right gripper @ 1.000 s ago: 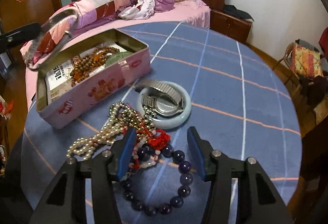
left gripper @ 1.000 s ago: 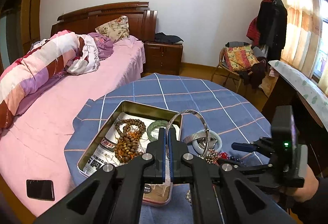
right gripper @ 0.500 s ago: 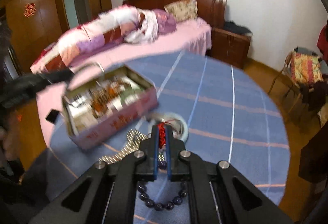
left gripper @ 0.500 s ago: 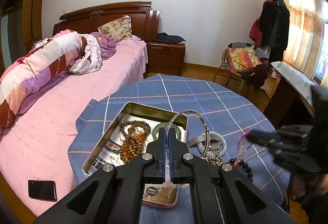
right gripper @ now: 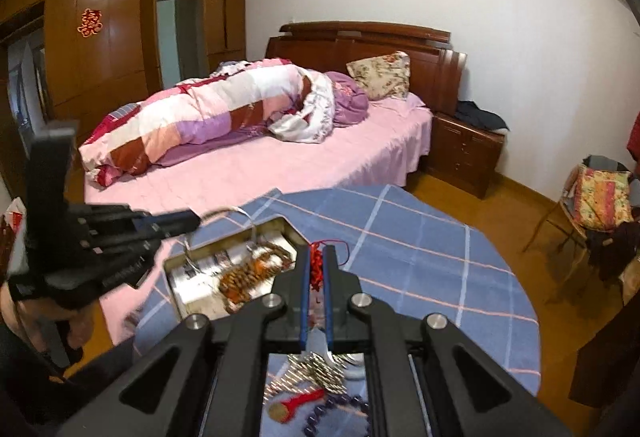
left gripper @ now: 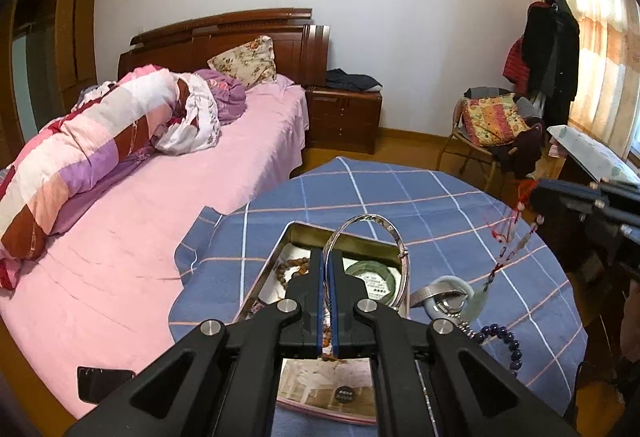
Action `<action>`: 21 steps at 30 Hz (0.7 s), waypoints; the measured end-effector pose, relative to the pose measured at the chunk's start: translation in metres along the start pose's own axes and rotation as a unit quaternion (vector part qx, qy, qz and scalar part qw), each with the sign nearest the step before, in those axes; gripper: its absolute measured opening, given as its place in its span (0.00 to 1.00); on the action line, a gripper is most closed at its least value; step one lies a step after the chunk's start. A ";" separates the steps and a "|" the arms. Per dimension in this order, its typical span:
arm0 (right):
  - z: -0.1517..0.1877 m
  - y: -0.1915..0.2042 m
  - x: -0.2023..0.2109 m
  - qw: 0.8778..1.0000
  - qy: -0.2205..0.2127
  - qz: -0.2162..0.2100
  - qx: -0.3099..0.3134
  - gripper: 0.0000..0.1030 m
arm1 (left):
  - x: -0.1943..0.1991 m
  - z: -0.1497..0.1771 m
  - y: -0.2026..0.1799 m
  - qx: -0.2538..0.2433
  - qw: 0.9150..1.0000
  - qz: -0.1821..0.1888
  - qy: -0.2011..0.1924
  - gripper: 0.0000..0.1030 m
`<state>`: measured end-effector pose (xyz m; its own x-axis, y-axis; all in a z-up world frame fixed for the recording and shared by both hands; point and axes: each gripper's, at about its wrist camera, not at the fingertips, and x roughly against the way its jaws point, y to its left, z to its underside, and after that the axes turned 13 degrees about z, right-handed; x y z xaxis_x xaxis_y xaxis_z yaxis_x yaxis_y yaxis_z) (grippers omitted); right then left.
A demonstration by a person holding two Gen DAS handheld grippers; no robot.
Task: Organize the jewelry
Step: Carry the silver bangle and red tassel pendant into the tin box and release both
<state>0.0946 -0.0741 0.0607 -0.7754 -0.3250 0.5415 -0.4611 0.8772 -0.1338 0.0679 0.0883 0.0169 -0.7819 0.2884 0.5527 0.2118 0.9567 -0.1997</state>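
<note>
My left gripper [left gripper: 328, 257] is shut on a thin silver bangle [left gripper: 384, 225] and holds it above the open metal tin [left gripper: 276, 257], which holds wooden beads [left gripper: 292, 269] and a green bangle [left gripper: 372, 279]. My right gripper [right gripper: 318, 257] is shut on the red knot [right gripper: 317, 269] of a red-cord necklace; its jade pendant [left gripper: 476, 303] hangs above the pale bangle and watch [left gripper: 444, 297]. The right gripper shows at the right edge of the left wrist view [left gripper: 536, 193], the left gripper at the left of the right wrist view [right gripper: 196, 222].
A round table with a blue plaid cloth [left gripper: 400, 197] holds a dark bead bracelet [left gripper: 504, 337], a pearl strand [right gripper: 312, 369] and a red tassel charm [right gripper: 296, 401]. A pink bed [left gripper: 140, 217] lies left, with a phone [left gripper: 104, 383] on it. A chair [left gripper: 488, 125] stands beyond.
My right gripper closed on the red-cord necklace and lifted it high off the table. My left gripper stayed shut on the silver bangle and rose slightly over the tin.
</note>
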 end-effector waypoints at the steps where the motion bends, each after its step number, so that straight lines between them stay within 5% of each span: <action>1: -0.004 0.005 -0.002 1.000 -0.002 -0.004 0.002 0.08 | -0.001 0.001 0.003 0.002 1.000 -0.001 0.003 0.01; 12: -0.009 0.046 -0.029 0.999 0.003 -0.033 0.019 0.08 | -0.016 0.015 0.040 0.046 0.998 -0.044 0.022 0.01; 21: 0.014 0.051 -0.057 0.997 0.054 -0.049 0.017 0.08 | -0.031 0.033 0.052 0.072 0.995 -0.055 0.046 0.01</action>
<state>0.1094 -0.0162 0.0114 -0.6757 -0.3676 0.6390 -0.5486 0.8298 -0.1027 0.0841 0.1275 -0.0371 -0.7377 0.1911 0.6476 0.0371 0.9691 -0.2438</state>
